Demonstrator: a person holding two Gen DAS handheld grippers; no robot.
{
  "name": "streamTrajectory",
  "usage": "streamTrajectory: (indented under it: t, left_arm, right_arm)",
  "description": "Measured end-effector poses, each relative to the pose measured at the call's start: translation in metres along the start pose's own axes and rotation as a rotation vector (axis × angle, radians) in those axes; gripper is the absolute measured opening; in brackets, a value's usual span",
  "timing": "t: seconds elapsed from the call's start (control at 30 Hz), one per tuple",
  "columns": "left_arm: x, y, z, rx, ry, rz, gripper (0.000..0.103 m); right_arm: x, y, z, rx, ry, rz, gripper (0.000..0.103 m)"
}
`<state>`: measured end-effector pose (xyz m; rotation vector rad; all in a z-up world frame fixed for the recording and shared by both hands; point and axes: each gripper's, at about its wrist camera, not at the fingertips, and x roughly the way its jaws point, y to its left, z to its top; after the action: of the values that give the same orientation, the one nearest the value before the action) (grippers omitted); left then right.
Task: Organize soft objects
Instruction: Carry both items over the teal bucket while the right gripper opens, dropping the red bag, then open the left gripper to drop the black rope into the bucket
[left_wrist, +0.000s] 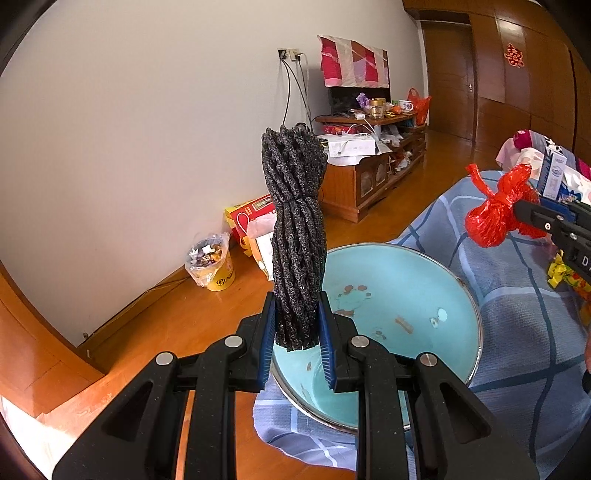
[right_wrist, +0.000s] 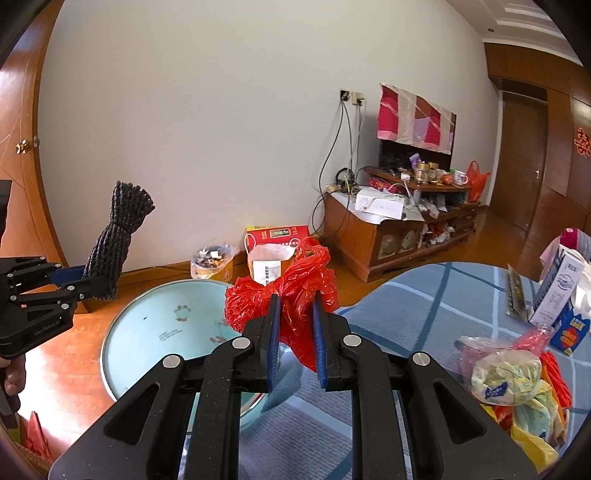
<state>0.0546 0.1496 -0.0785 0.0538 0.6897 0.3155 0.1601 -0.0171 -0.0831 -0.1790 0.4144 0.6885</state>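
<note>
My left gripper (left_wrist: 297, 317) is shut on the lower end of a dark grey bundle of cord (left_wrist: 295, 221), which stands upright above the near rim of a light blue basin (left_wrist: 399, 295). In the right wrist view that same bundle (right_wrist: 118, 232) and the left gripper (right_wrist: 79, 282) hang at the left, above the basin's (right_wrist: 155, 325) left edge. My right gripper (right_wrist: 295, 321) is shut on a knotted red plastic bag (right_wrist: 288, 295), held in the air over the basin's right rim. From the left wrist view the red bag (left_wrist: 495, 210) shows at the right.
The basin sits on a table with a blue checked cloth (right_wrist: 424, 317). A pile of crumpled bags (right_wrist: 517, 384) and cartons (right_wrist: 557, 291) lies on the cloth at the right. Beyond are a wooden floor, a lined bin (left_wrist: 212, 264), a red box (right_wrist: 277, 236) and a cluttered cabinet (right_wrist: 399, 229).
</note>
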Motion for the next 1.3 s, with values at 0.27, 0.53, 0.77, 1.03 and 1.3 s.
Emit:
streamTrajectory:
  t: [0.27,0.53,0.77,1.03,1.3]
  left_arm:
    - [-0.001,0.004,0.001,-0.018,0.0,0.007,0.022]
    - [-0.001,0.0,0.0,-0.015,-0.001,-0.024,0.024]
    - [-0.003,-0.02,-0.005,0.035,-0.011,-0.102,0.044]
    - [0.0,-0.034,-0.011,0.054,0.005,-0.104,0.071]
    - [0.007,-0.061,-0.025,0.092,0.047,-0.13,0.079]
  right_arm:
    - [0.004,0.007,0.004,-0.015,0.007,0.017,0.017]
    - [0.01,0.014,0.002,-0.028,0.023,0.049,0.019]
    - [0.012,0.019,-0.002,-0.027,0.042,0.068,0.045]
    - [-0.007,0.004,-0.004,0.005,0.046,0.007,0.05]
    - [-0.085,-0.034,-0.024,-0.011,-0.011,-0.166,0.058]
